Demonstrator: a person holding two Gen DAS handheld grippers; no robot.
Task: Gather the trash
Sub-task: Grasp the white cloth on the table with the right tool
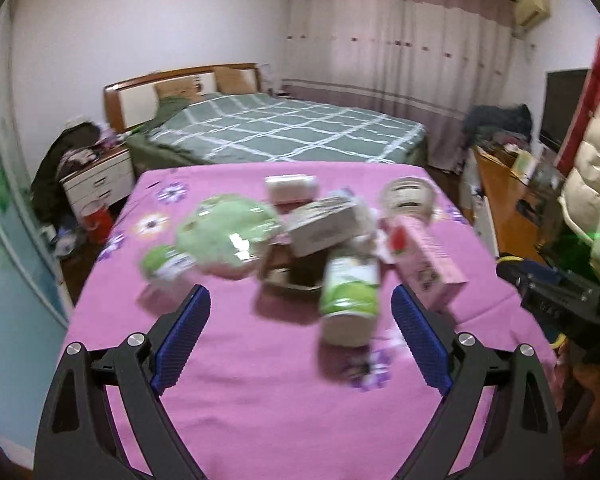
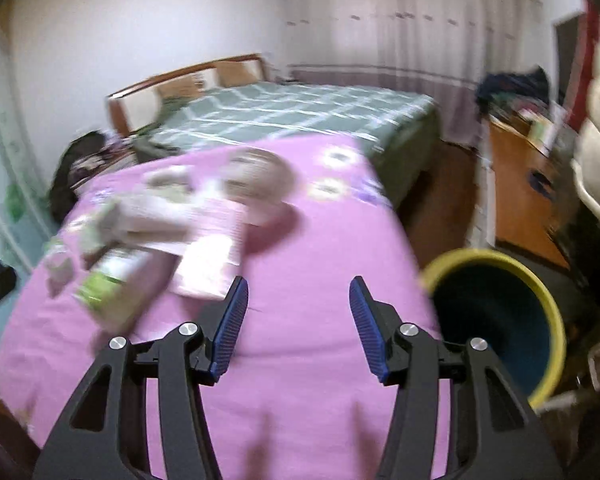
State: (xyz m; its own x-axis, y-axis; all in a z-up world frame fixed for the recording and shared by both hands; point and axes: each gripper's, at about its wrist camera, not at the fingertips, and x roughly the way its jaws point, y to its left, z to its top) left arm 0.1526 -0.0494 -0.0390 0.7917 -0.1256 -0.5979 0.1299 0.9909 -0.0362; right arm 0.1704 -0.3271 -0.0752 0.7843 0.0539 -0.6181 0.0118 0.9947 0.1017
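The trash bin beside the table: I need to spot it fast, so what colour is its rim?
Yellow rim on the trash bin, clearest in the right wrist view.

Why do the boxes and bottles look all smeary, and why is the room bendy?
Left wrist view: the green bottle and pink carton are smeared by motion; the bed is sharper. Right wrist view: blurrier still, the pile streaks and the bin has soft edges. Both fisheye views curve the walls.

Trash pile (image 1: 320,232) on pink cloth: green-label bottles, cartons, clear cup, all blurred. Yellow-rimmed bin (image 2: 496,312) beside table edge.
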